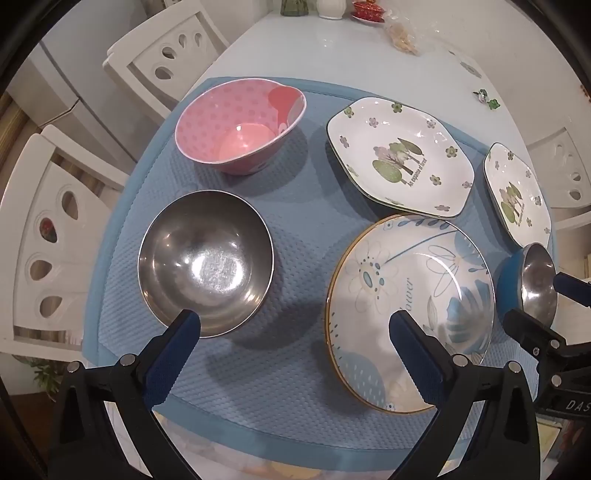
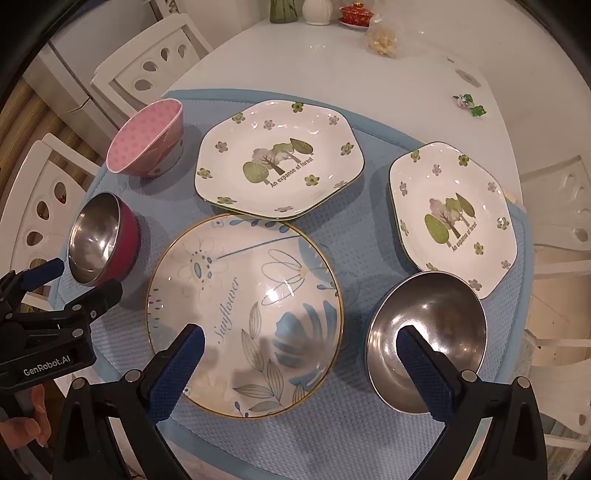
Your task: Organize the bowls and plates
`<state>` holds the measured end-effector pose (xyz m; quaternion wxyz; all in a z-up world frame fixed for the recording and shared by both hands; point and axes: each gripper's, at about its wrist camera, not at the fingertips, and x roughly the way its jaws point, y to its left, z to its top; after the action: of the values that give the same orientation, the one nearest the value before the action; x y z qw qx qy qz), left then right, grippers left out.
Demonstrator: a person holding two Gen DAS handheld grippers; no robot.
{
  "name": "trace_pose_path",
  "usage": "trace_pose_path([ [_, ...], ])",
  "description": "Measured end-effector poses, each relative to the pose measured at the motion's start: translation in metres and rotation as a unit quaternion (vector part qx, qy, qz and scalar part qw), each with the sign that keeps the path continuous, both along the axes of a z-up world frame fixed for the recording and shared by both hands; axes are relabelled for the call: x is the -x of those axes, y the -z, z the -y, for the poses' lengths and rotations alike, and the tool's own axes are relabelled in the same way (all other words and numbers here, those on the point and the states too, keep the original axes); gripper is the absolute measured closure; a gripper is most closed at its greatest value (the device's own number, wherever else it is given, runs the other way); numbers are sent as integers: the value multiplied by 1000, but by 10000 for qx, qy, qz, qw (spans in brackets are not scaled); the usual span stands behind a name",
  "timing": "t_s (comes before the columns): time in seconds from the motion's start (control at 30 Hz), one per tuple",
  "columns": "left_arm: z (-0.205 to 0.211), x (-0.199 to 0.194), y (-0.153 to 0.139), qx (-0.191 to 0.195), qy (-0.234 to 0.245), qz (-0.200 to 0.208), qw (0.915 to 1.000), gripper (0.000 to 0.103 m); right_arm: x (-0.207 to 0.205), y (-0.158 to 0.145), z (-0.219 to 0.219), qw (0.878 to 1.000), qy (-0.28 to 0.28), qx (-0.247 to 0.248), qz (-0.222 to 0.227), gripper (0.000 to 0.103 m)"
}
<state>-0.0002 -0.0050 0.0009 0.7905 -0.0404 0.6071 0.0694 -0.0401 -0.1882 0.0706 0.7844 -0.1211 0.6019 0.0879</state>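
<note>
On a blue mat (image 1: 288, 236) lie a pink dotted bowl (image 1: 240, 125), a steel bowl with a red outside (image 1: 207, 262), a round blue-flower plate (image 1: 410, 310), two hexagonal tree plates (image 1: 400, 155) (image 1: 517, 195) and a steel bowl with a blue outside (image 1: 535, 280). My left gripper (image 1: 291, 328) is open and empty above the mat's front, between the red steel bowl and the round plate. My right gripper (image 2: 301, 341) is open and empty above the round plate (image 2: 243, 314) and the blue steel bowl (image 2: 428, 332). Each gripper shows in the other's view (image 1: 546, 299) (image 2: 74, 277).
The mat lies on a white table (image 2: 369, 81). At its far end stand a green glass (image 2: 282, 9), a white jug (image 2: 316, 11), a red lidded cup (image 2: 356, 14) and a snack bag (image 2: 382, 38). White chairs (image 1: 48, 236) stand at left and right.
</note>
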Motion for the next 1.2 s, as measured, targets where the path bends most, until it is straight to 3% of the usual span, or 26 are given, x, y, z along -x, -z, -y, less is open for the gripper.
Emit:
trace_pose_path([
  [1.2, 5, 5, -6, -89, 58, 76, 9999, 1, 3, -6, -3, 9998, -117, -176, 49, 0],
])
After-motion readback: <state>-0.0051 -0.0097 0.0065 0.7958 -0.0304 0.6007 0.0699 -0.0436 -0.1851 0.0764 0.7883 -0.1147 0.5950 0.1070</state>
